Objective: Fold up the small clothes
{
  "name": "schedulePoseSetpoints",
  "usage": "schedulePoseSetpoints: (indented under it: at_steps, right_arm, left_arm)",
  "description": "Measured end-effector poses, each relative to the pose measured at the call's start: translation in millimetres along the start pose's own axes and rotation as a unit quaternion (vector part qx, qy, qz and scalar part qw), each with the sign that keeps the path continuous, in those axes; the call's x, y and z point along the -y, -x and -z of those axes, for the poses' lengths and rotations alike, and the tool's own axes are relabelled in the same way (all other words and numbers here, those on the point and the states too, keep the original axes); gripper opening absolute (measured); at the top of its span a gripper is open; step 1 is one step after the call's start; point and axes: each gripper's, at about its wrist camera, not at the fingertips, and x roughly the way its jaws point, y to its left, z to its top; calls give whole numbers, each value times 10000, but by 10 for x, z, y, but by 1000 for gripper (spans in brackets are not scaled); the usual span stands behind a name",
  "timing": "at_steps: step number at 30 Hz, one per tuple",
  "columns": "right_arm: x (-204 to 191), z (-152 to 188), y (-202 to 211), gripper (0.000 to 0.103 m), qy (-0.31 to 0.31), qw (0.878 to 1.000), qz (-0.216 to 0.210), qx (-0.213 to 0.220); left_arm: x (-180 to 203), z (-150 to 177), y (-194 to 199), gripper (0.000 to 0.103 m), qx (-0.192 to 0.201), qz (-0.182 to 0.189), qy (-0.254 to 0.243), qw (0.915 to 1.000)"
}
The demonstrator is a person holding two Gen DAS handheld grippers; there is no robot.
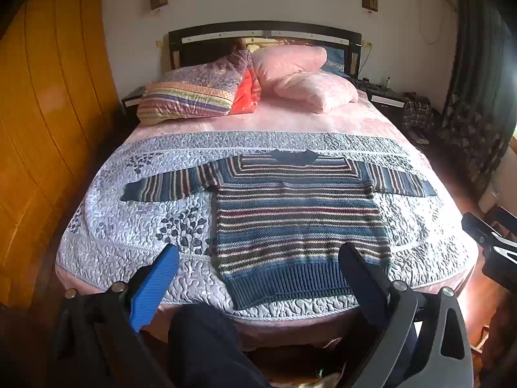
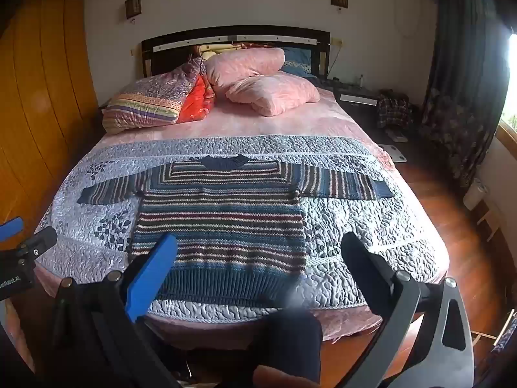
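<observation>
Through the left wrist camera I see my left gripper [image 1: 258,260] held above the foot of the bed, its fingers spread wide and holding nothing. Beyond them a striped knit sweater [image 1: 297,223] lies flat on the quilted grey bedspread [image 1: 106,226], collar toward the headboard [image 1: 265,34], ribbed hem toward me, both sleeves stretched out sideways. The gripper is clear of the sweater, not touching it. A dark trouser leg [image 1: 206,346] of the person shows below, between the fingers. At the right edge I catch part of my right gripper [image 1: 494,245]. Pink pillows [image 1: 300,74] and a striped cushion [image 1: 190,97] sit at the head of the bed, and a wooden wardrobe [image 1: 48,113] fills the left side.

Through the right wrist camera my right gripper [image 2: 258,252] is likewise released, fingers wide apart and empty, hanging over the bed's near edge. The sweater [image 2: 223,213] lies spread out ahead. The left gripper [image 2: 19,245] pokes in at the left edge. A dark curtain [image 2: 462,80] hangs at the right.
</observation>
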Motion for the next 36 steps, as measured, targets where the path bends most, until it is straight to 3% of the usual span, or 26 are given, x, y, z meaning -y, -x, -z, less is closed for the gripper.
schedulePoseSetpoints:
  at_steps: [36]
  right_arm:
    - [-25, -2, -42, 100, -2, 9999, -55, -101]
  left_arm:
    - [-54, -7, -3, 99, -74, -102, 62, 9999]
